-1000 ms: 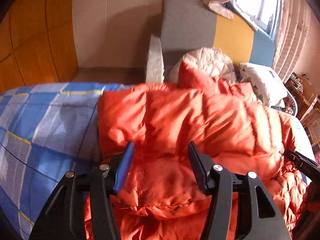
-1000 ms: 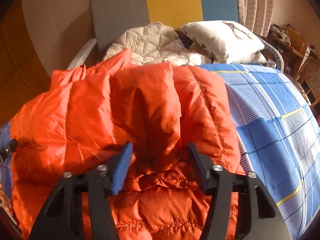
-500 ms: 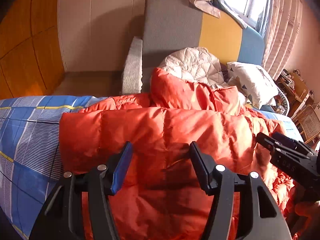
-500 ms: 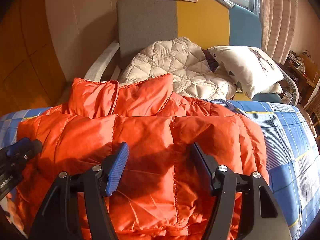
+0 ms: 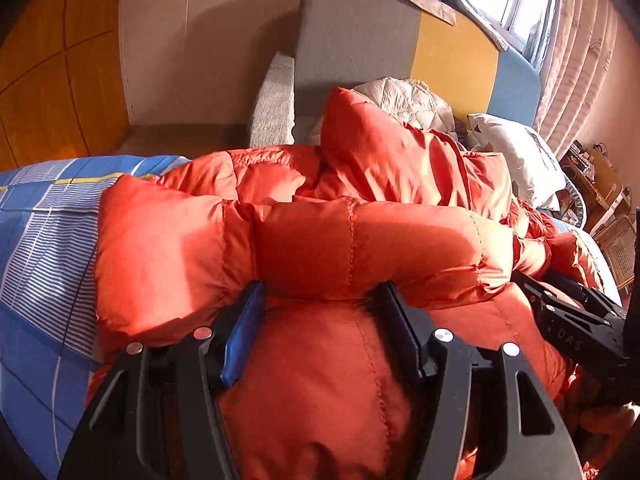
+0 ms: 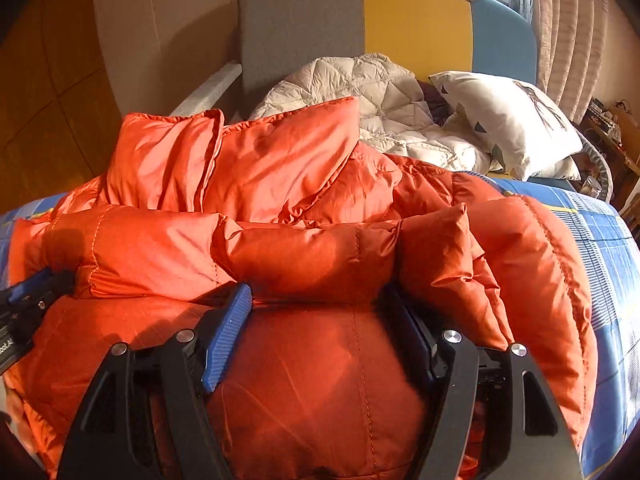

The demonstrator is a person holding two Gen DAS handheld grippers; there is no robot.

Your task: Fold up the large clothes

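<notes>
The orange down jacket [image 6: 304, 208] lies across the blue checked bed [image 5: 44, 216]. The left hand-held gripper [image 5: 320, 300] and right hand-held gripper [image 6: 316, 300] each stand spread, padding bulging between the jaws. It looks light, springy and slippery (nylon shell); pinch the quilted seam at 12 o'clock.

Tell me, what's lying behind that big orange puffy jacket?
Behind the orange jacket lie a cream quilted blanket and a white pillow, against a grey, yellow and blue headboard. The jacket's raised collar hides the blanket's lower edge and whatever sits beneath.
</notes>
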